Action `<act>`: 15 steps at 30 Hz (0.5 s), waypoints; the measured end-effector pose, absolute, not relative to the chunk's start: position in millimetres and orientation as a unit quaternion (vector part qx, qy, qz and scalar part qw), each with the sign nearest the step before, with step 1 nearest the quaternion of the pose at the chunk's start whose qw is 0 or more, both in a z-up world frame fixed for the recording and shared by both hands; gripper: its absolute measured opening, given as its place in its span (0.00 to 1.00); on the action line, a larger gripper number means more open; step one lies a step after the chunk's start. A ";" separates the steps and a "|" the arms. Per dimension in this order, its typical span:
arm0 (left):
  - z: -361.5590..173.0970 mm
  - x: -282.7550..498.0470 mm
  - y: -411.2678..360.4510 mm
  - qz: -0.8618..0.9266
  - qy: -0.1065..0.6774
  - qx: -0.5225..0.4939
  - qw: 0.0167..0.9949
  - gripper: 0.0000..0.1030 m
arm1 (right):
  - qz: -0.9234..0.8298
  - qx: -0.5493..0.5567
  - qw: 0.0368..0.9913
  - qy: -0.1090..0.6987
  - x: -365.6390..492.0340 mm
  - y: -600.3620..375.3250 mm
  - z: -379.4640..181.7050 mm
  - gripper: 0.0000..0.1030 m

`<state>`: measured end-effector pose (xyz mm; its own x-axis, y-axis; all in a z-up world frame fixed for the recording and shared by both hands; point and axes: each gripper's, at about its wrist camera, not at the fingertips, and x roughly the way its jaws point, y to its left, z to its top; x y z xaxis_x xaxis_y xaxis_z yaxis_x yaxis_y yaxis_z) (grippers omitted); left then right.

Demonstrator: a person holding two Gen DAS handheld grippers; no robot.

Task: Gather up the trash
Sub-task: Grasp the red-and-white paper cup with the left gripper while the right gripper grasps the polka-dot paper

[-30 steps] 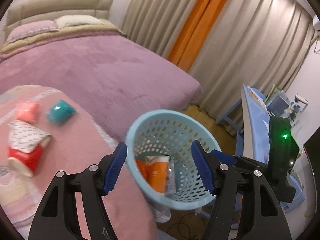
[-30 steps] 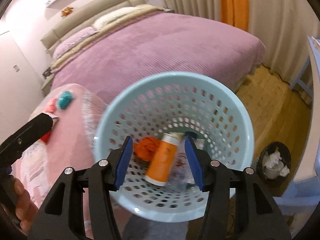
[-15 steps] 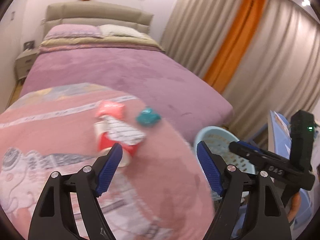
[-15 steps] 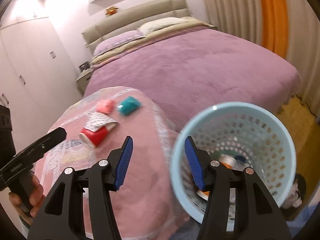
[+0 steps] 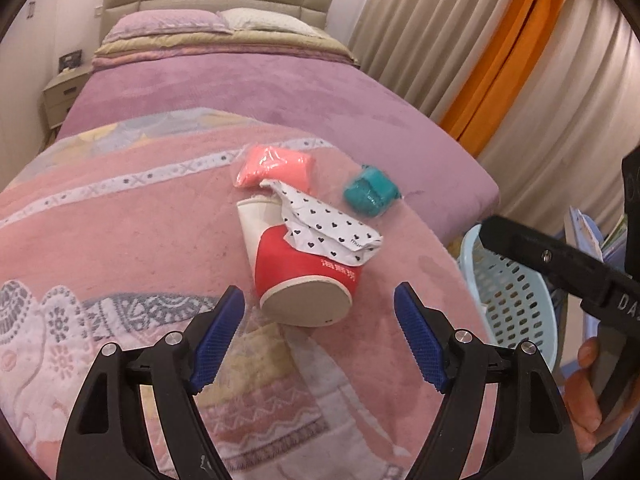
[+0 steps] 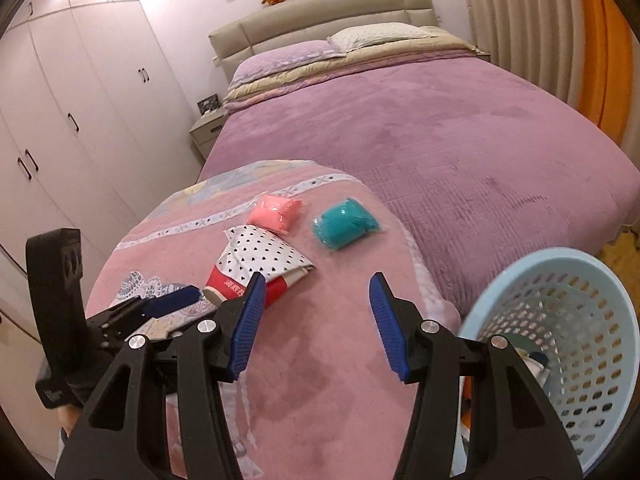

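A red and white paper cup [image 5: 298,270] lies on its side on the pink blanket [image 5: 132,240], base toward me, with a heart-print wrapper [image 5: 332,226] draped over it. My left gripper [image 5: 320,324] stands open just short of the cup's base, nothing between its pads. A pink packet [image 5: 276,168] and a teal packet [image 5: 370,190] lie beyond. The right wrist view shows the same cup [image 6: 240,286], wrapper [image 6: 264,254], pink packet [image 6: 276,208] and teal packet [image 6: 344,222]. My right gripper [image 6: 316,320] is open over bare blanket, beside the light blue basket [image 6: 560,344].
The basket [image 5: 516,300] stands off the blanket's right edge and holds several items. A purple bed [image 6: 440,128] stretches behind. White wardrobes [image 6: 72,100] line the left wall, curtains [image 5: 500,60] the right. A hand [image 5: 588,392] holds the right gripper's handle.
Both views swung left from over the basket to the blanket. The left gripper's jaws widened and came close to the paper cup. The basket slid to the right edge of both views.
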<state>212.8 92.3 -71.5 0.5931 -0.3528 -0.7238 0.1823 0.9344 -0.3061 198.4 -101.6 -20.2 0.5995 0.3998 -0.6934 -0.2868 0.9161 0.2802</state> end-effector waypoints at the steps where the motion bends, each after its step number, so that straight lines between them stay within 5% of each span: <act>1: -74.3 215.2 91.4 -0.150 0.427 -0.101 0.886 0.73 | 0.195 0.072 0.890 0.407 201.4 -100.8 -22.8 0.49; 10: -86.0 223.5 93.0 -0.155 0.438 -0.093 0.881 0.56 | 0.213 0.066 0.878 0.424 228.9 -75.4 -38.7 0.50; 15: -85.4 215.6 96.8 -0.157 0.435 -0.089 0.882 0.55 | 0.212 0.074 0.878 0.422 235.0 -75.9 -41.6 0.52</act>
